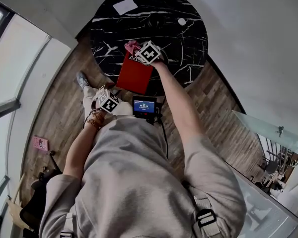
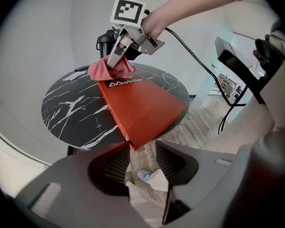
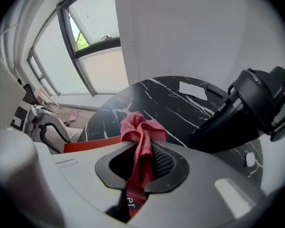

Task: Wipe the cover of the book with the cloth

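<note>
A red book point(image 1: 135, 76) lies on the round black marble table point(image 1: 179, 38), its near corner jutting over the table's edge. My right gripper point(image 1: 137, 51) is shut on a pink cloth point(image 1: 131, 46) and holds it at the book's far end, by the white lettering. In the right gripper view the cloth point(image 3: 141, 132) hangs bunched between the jaws of the right gripper point(image 3: 143, 156). My left gripper point(image 1: 114, 91) is off the table near the body and open. In its own view the book's corner point(image 2: 142, 108) sits just ahead of the left gripper point(image 2: 141, 151), with nothing between the jaws.
A white sheet of paper point(image 1: 125, 6) and a small white object point(image 1: 182, 21) lie on the table's far side. A small screen device point(image 1: 144, 105) hangs at the person's chest, with a cable. Wood floor surrounds the table; windows stand at the left.
</note>
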A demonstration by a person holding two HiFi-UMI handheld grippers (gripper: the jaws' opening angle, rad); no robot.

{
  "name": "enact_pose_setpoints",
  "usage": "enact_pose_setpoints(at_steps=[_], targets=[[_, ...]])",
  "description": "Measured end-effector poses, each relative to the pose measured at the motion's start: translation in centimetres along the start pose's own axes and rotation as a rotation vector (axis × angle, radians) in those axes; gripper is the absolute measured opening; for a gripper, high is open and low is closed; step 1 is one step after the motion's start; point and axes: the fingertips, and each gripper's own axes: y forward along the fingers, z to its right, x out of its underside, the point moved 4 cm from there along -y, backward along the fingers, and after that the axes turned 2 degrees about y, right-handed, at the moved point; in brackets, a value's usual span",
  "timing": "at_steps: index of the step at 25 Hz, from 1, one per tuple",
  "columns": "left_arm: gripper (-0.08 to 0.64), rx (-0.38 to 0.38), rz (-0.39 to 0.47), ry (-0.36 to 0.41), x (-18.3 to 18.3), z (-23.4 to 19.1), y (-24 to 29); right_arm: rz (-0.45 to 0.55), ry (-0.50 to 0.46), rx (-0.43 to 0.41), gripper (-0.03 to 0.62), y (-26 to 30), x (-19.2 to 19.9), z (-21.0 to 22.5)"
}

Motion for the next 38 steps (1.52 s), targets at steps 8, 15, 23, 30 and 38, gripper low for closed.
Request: enact_pose_setpoints(at_steps=[8,15,23,30,38], targets=[[0.164,0.001,0.0,0.01,-0.4,-0.4,-0.2,-0.087,0.109,-0.063,0.063,2.8,1.2,-1.7],[0.157,-0.007,0.003,0.003,-0.5,-0.7,0.0,-0.148,0.055,-0.144,0.061,3.0,1.8,-3.9],[0.161,-0.016,0.0,-0.006,-0.6,-0.7,0.1,-0.142,0.027,-0.173,0.061,2.6,2.5,-6.2],[0.163,-0.024,0.0,-0.009,-0.6,-0.7,0.2,-0.145,-0.009,-0.197,0.061,2.2,3.2,-8.0],[0.163,-0.025,-0.003,-0.011,-0.6,-0.7,0.3,-0.145,-0.027,-0.245,0.06,1.8,4.1,-10.6]])
